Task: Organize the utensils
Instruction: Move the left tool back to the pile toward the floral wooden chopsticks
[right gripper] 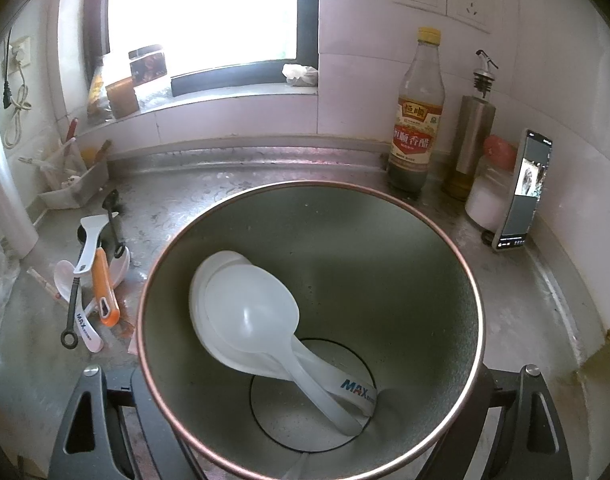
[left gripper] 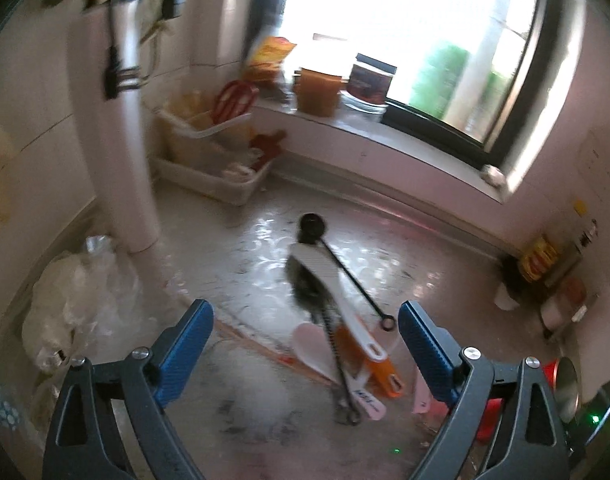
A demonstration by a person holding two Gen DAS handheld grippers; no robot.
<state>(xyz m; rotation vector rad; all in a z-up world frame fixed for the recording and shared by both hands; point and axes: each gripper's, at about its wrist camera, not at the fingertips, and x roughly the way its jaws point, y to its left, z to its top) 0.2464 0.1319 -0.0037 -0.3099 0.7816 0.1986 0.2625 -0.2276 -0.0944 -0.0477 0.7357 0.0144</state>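
A pile of utensils (left gripper: pixel 341 320) lies on the steel counter: a black long-handled measuring spoon (left gripper: pixel 345 272), a white-handled tool (left gripper: pixel 337 296), an orange-handled tool (left gripper: pixel 381 372) and white rice paddles (left gripper: pixel 313 344). My left gripper (left gripper: pixel 306 312) hangs open just above and before the pile, its blue pads (left gripper: pixel 185 344) on either side and nothing between them. My right gripper (right gripper: pixel 309 420) is shut on a metal container (right gripper: pixel 425 248), which hides its fingertips. White plastic spoons (right gripper: pixel 245 312) lean inside the container. The same pile (right gripper: pixel 93 280) lies left of the container.
A white bin (left gripper: pixel 213 168) of kitchen items stands at the back left beside a white pipe (left gripper: pixel 133 160). Plastic bags (left gripper: pixel 77 300) crowd the left edge. Jars (left gripper: pixel 317 92) line the window sill. A vinegar bottle (right gripper: pixel 417 120), an oil dispenser (right gripper: pixel 471 132) and a propped phone (right gripper: pixel 521 192) stand at the right wall.
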